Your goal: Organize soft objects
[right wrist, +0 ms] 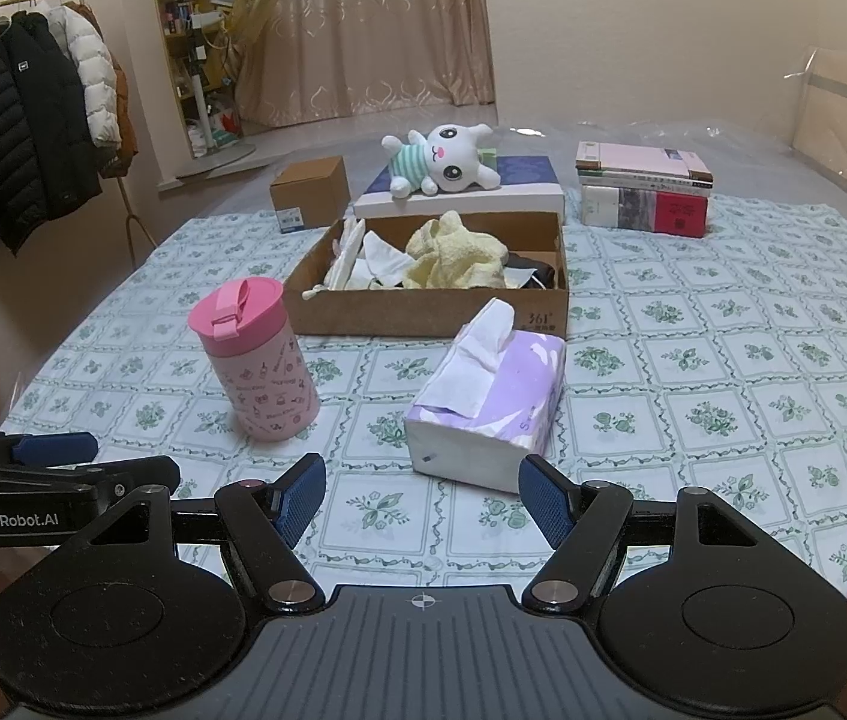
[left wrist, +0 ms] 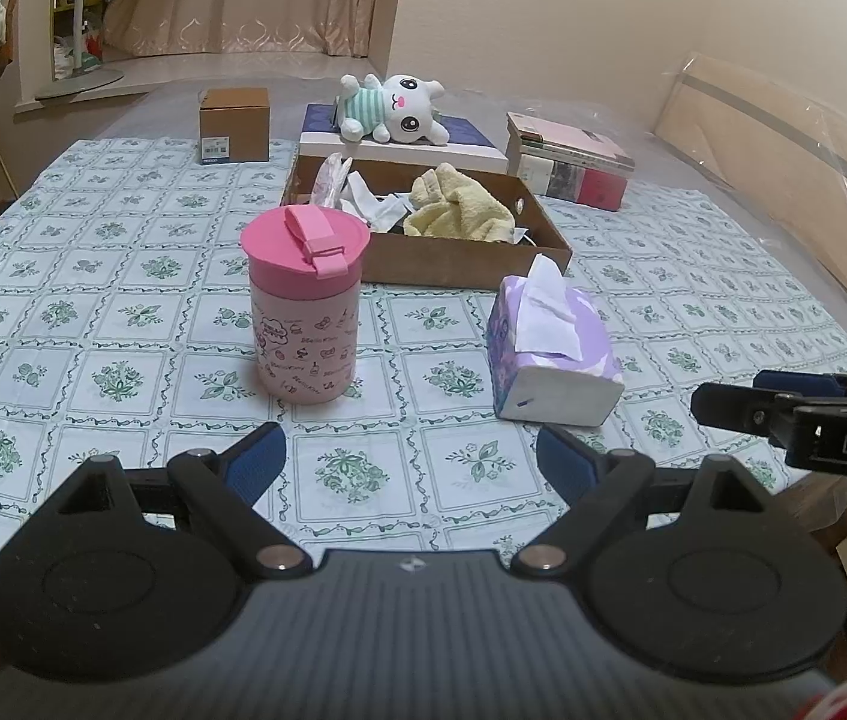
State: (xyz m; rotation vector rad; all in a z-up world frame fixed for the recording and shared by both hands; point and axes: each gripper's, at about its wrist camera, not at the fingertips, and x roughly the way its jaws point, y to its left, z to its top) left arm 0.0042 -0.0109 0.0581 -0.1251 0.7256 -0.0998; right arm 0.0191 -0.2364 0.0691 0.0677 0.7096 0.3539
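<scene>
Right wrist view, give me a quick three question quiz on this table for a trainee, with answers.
1. True or false: the plush bunny already lies inside the cardboard tray.
2. Which thing stands nearest the right gripper? A) pink cup B) tissue pack C) book stack
3. Fill in: the yellow towel lies in the ____.

Key
1. False: it lies on the flat white box behind the tray.
2. B.
3. Cardboard tray.

Both grippers are open and hold nothing; the left gripper hangs over the tablecloth.
</scene>
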